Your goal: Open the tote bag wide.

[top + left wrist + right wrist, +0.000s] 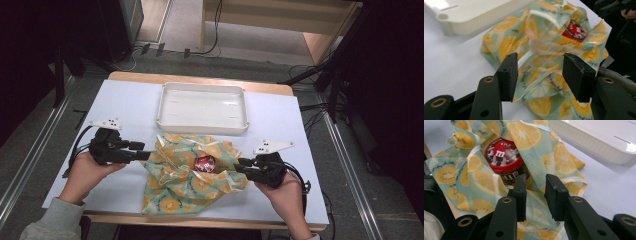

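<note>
A mint-green cloth (pixel 172 187) printed with lemon slices lies bunched on the white table top, wrapped loosely around a red M&M's tub (pixel 205 164). The tub's lid shows through the gap in the folds (pixel 504 157) (pixel 575 31). My left gripper (pixel 145 151) is at the cloth's left edge, open wide, with the cloth (pixel 541 82) lying between and beyond its jaws (pixel 539 62). My right gripper (pixel 241 164) is at the cloth's right edge. Its jaws (pixel 535 180) stand a narrow gap apart over a fold of the cloth (pixel 481 182), just in front of the tub.
A white rectangular tray (pixel 202 125) stands empty behind the cloth, at the table's far middle (pixel 474 22) (pixel 586 137). Bare white table top (pixel 125 110) lies to the left and right of it. The cloth's near corner reaches the front edge of the table.
</note>
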`<act>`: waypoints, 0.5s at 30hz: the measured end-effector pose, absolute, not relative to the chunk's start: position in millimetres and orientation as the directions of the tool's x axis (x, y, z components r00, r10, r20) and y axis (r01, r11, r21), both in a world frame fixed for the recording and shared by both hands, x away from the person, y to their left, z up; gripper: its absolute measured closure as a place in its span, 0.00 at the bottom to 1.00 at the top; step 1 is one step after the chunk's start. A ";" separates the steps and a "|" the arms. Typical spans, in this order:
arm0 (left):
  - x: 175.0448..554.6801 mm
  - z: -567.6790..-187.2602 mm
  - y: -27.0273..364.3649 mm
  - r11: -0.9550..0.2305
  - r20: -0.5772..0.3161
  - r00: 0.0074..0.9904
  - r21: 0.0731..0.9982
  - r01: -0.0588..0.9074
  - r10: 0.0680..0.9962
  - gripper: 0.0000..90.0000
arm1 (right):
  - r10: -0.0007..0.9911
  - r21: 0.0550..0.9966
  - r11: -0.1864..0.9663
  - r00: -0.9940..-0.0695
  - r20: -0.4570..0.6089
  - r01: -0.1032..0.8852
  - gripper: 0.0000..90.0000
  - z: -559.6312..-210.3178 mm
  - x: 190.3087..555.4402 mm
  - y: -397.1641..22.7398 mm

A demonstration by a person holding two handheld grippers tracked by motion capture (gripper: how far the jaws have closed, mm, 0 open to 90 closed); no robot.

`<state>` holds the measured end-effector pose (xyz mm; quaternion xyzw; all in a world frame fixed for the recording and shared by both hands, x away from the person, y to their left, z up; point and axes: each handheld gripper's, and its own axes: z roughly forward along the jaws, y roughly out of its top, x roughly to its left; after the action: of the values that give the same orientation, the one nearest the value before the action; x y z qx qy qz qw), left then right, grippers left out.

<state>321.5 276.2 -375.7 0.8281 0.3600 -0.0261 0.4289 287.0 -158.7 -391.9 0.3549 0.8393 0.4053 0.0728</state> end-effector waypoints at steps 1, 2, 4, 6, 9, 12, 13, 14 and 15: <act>322.0 -374.8 273.1 -0.377 -0.348 0.745 0.695 0.613 0.569 0.50 | 0.652 0.732 0.419 -0.739 0.169 0.537 0.80 -391.5 286.6 -158.2; 323.0 -373.8 270.5 -0.382 -0.348 0.750 0.695 0.609 0.562 0.48 | 0.652 0.732 0.418 -0.739 0.171 0.538 0.80 -390.9 286.3 -157.6; 325.0 -371.9 265.1 -0.383 -0.350 0.756 0.699 0.604 0.553 0.46 | 0.649 0.732 0.420 -0.741 0.170 0.536 0.80 -390.2 285.9 -156.6; 327.6 -369.9 260.1 -0.387 -0.354 0.763 0.700 0.600 0.542 0.43 | 0.646 0.733 0.423 -0.744 0.169 0.533 0.80 -390.0 285.6 -155.6; 331.1 -367.5 251.5 -0.403 -0.341 0.771 0.699 0.590 0.538 0.40 | 0.643 0.731 0.428 -0.747 0.168 0.532 0.80 -390.2 285.1 -153.8; 337.2 -369.9 244.1 -0.402 -0.348 0.765 0.693 0.599 0.542 0.35 | 0.637 0.732 0.430 -0.752 0.169 0.529 0.80 -389.8 284.2 -151.5; 339.6 -372.0 242.1 -0.403 -0.351 0.762 0.687 0.604 0.545 0.35 | 0.636 0.734 0.431 -0.754 0.167 0.526 0.79 -389.8 284.0 -150.5; 342.5 -375.3 239.2 -0.405 -0.351 0.756 0.680 0.611 0.552 0.35 | 0.631 0.736 0.433 -0.758 0.164 0.520 0.79 -389.9 284.0 -149.3; 344.0 -377.5 237.4 -0.407 -0.353 0.754 0.675 0.615 0.554 0.35 | 0.632 0.733 0.433 -0.757 0.168 0.524 0.79 -389.7 283.5 -147.6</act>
<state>344.0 237.4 -377.5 0.8381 0.3489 -0.0364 0.4178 283.5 -147.6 -389.7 0.3424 0.8440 0.4075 0.0660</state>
